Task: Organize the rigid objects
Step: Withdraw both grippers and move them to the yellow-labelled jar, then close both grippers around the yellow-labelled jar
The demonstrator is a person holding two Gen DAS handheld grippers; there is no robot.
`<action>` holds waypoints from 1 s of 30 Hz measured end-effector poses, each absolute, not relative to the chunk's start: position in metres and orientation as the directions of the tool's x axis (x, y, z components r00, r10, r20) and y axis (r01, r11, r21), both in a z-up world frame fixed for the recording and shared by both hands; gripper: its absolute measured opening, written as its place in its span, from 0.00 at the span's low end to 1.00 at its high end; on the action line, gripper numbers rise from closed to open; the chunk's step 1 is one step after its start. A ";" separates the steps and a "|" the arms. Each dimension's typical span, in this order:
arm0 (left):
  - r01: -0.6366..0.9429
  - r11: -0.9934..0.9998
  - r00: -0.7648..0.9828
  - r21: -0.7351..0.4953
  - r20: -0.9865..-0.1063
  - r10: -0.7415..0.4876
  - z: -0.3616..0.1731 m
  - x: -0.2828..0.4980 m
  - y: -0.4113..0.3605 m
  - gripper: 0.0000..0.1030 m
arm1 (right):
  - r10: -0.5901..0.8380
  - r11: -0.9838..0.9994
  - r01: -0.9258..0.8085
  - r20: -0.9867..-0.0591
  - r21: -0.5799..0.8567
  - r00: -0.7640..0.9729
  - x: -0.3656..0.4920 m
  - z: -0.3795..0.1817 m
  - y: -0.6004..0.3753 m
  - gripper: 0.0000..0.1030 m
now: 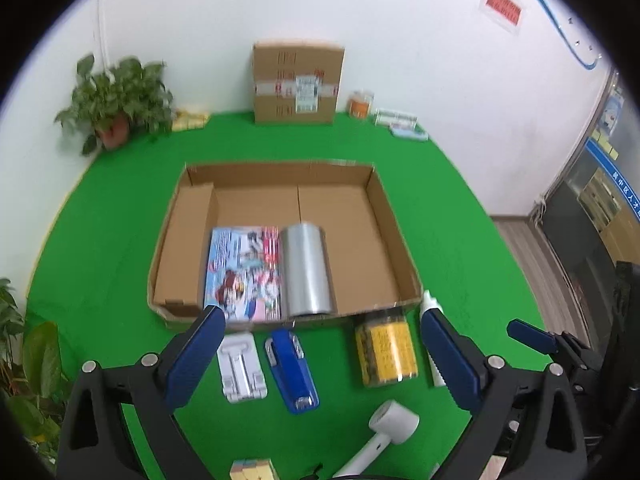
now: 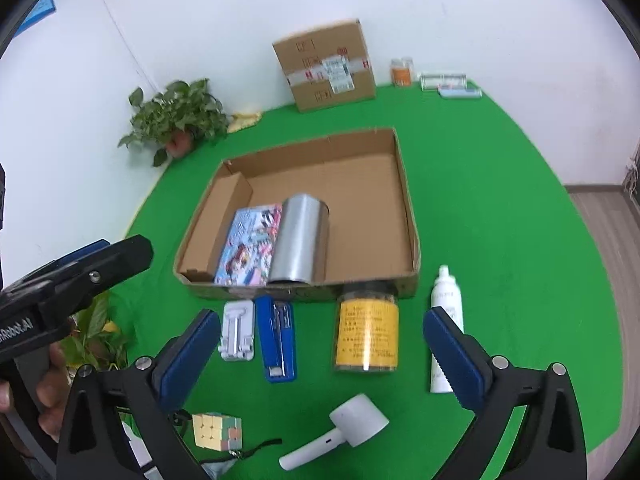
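— Green cloth covers the whole table [image 2: 480, 200], white wall behind, a sealed carton [image 2: 326, 65] and a potted plant [image 2: 176, 120] pushed to the back. See the open cardboard tray [image 2: 408, 208] in the middle?

— Yes. A picture book [image 2: 250, 246] lies flat in it, with a silver roll [image 2: 298, 240] right beside the book. Everything else sits outside, just in front of the near wall.

— Which piece looks next to you?

— My guess is the jar [image 2: 367, 330] with the yellow label. It lies almost dead ahead of the right claw [image 2: 322, 356], between the spread jaws, its long axis running away from the claw toward the tray. The white spray bottle [image 2: 446, 320] lies just beside the right-hand jaw, pointing the same way.

— And the left claw [image 1: 320, 360]?

— Also spread wide, holding nothing. From it, the white stand [image 1: 241, 368] and the blue stapler [image 1: 294, 372] lie nearest, both lengthwise toward the tray. The jar is off to its right, so the right hand seems better placed.

— How are the hands held?

— Both hover above the near edge, tilted down and forward, side by side. A white handheld gadget [image 2: 340, 432] and a puzzle cube [image 2: 216, 430] lie close under them.
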State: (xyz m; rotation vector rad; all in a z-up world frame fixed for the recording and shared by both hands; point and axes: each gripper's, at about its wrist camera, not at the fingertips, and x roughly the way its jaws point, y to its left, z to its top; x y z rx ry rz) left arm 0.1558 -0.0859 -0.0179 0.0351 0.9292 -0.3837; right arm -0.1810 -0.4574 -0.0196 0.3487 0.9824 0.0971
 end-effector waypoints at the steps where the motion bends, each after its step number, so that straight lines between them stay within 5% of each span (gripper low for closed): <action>1: 0.337 0.929 0.503 -0.155 -0.804 -0.316 -0.023 0.158 -0.083 0.95 | 0.241 0.940 0.078 -0.807 0.332 0.539 -0.180 -0.027 -0.458 0.99; 12: 0.313 0.912 0.268 -0.264 -0.897 -0.351 -0.088 0.179 -0.061 0.95 | 0.268 0.935 0.179 -0.942 0.305 0.204 -0.143 -0.179 -0.449 0.91; 16: 0.303 0.910 0.236 -0.282 -0.903 -0.358 -0.098 0.189 -0.054 0.95 | 0.305 0.912 0.224 -0.934 0.343 0.187 -0.129 -0.202 -0.450 0.85; 18: 0.308 0.908 0.217 -0.284 -0.908 -0.357 -0.103 0.195 -0.054 0.95 | 0.288 0.911 0.252 -0.941 0.326 0.178 -0.124 -0.209 -0.454 0.72; 23: 0.356 0.863 0.138 -0.358 -0.893 -0.427 -0.116 0.207 -0.063 0.95 | 0.321 0.928 0.140 -0.932 0.346 0.170 -0.130 -0.204 -0.440 0.69; 25: 0.370 0.836 0.096 -0.405 -0.879 -0.468 -0.126 0.212 -0.070 0.95 | 0.382 0.909 0.101 -0.906 0.404 0.181 -0.135 -0.197 -0.433 0.75; 27: 0.365 0.817 0.048 -0.445 -0.868 -0.494 -0.140 0.220 -0.077 0.95 | 0.417 0.882 0.137 -0.882 0.451 0.220 -0.141 -0.193 -0.437 0.94; 30: 0.359 0.775 -0.031 -0.520 -0.837 -0.546 -0.166 0.233 -0.093 0.95 | 0.463 0.831 0.217 -0.853 0.512 0.239 -0.141 -0.203 -0.449 0.94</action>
